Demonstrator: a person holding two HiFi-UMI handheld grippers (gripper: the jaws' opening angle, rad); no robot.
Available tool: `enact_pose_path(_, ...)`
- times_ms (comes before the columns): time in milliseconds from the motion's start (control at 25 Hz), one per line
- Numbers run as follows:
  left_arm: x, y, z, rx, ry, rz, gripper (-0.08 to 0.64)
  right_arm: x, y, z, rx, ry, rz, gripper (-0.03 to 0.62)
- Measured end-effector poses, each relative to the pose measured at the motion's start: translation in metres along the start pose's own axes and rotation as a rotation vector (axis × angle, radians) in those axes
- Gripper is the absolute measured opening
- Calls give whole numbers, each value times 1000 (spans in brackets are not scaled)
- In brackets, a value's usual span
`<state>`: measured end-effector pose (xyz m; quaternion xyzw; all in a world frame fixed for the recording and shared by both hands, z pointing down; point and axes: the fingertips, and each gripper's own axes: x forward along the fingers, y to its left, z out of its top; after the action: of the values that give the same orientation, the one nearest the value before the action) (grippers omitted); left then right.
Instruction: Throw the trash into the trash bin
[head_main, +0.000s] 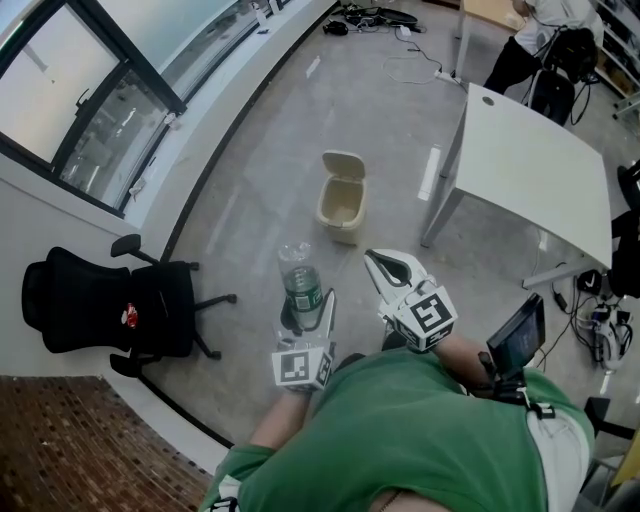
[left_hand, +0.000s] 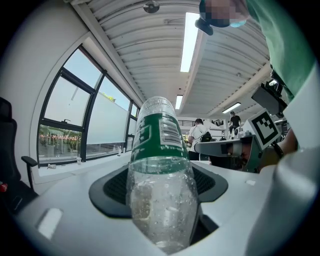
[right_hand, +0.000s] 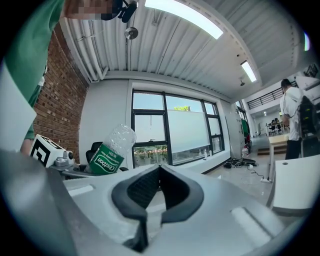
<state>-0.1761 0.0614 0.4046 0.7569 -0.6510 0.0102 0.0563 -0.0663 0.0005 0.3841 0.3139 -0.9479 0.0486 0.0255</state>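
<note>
A clear plastic bottle (head_main: 298, 272) with a green label stands upright in my left gripper (head_main: 305, 305), which is shut on its lower body. In the left gripper view the bottle (left_hand: 159, 165) fills the middle, clamped between the jaws. My right gripper (head_main: 392, 268) hovers just to the right of it, shut and empty, its jaw tips meeting. From the right gripper (right_hand: 160, 172) view the bottle (right_hand: 107, 150) leans at the left. The beige trash bin (head_main: 340, 208), lid up, stands on the floor ahead of both grippers.
A white table (head_main: 530, 170) stands to the right of the bin. A black office chair (head_main: 100, 305) sits at the left by the window wall. Cables (head_main: 400, 45) lie on the far floor, and a person (head_main: 545, 35) stands beyond the table.
</note>
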Motion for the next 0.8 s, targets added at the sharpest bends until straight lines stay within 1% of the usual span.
enact_pose_path(400,84,-36,6,34,32,4,337,11,-86,2,35,3,24,3)
enact_pose_path(640,113,-56,4,62,50,7,337,13,-120,-9,69,18,41,3)
enact_pose_path(800,119,-53,3,77,81,24,337,21,-129,-9,86,12,52,3)
